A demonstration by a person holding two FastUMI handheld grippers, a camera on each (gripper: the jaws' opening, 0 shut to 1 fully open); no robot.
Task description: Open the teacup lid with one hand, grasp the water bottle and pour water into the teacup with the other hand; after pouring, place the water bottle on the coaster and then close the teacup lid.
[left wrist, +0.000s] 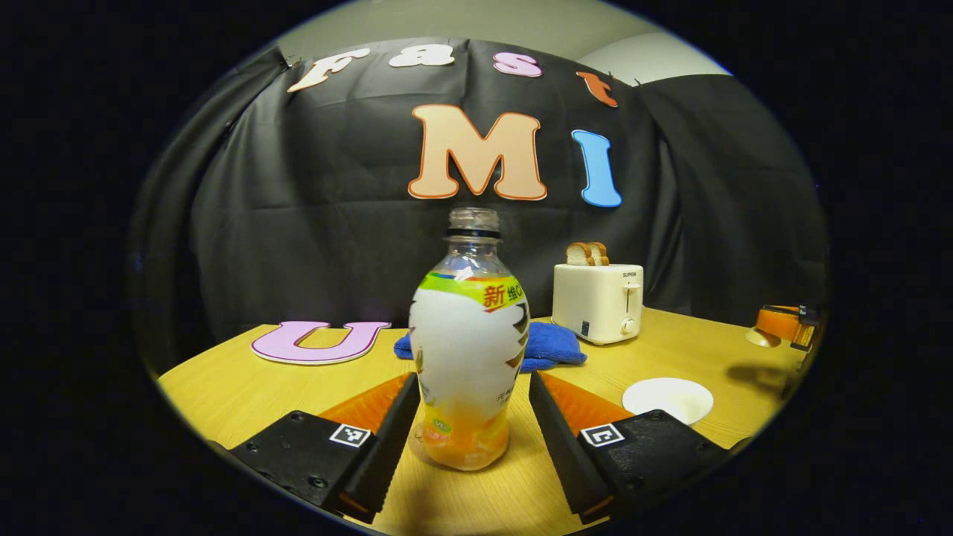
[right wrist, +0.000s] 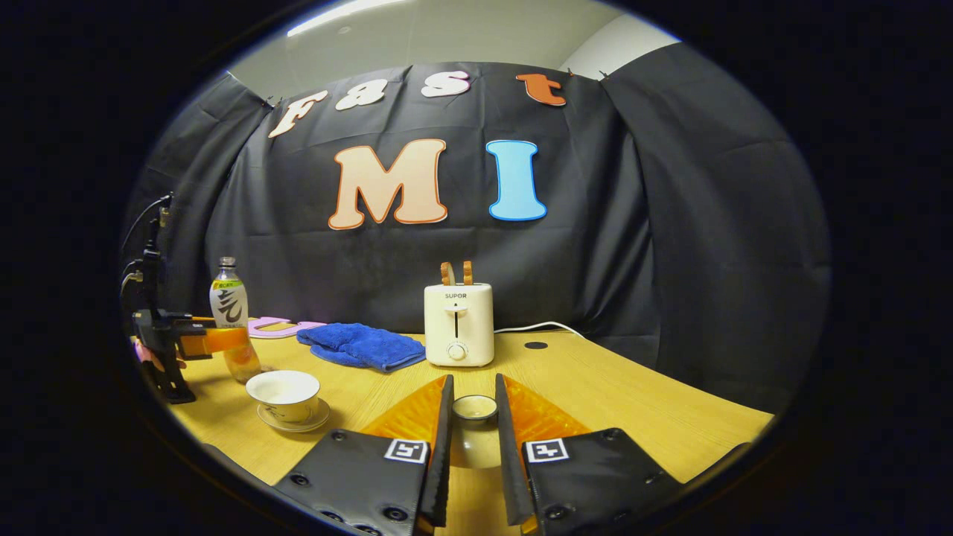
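The water bottle (left wrist: 469, 350), capless, with a white label and a little orange liquid, stands on the wooden table (left wrist: 223, 387). My left gripper (left wrist: 471, 380) has a finger against each side of it, shut on it. In the right gripper view this bottle (right wrist: 228, 298) and the left gripper (right wrist: 212, 341) sit at the far left. The white teacup (right wrist: 283, 394) stands uncovered on its saucer (right wrist: 298, 424) just right of them. My right gripper (right wrist: 473, 377) is shut on the teacup lid (right wrist: 475, 408), held above the table. The teacup (left wrist: 668, 398) also lies right of the bottle in the left gripper view.
A cream toaster (right wrist: 458, 324) with bread slices stands at the back with a white cable (right wrist: 536, 326). A blue cloth (right wrist: 361, 346) lies left of it. A small dark round spot (right wrist: 534, 345) is on the table behind the toaster's right side.
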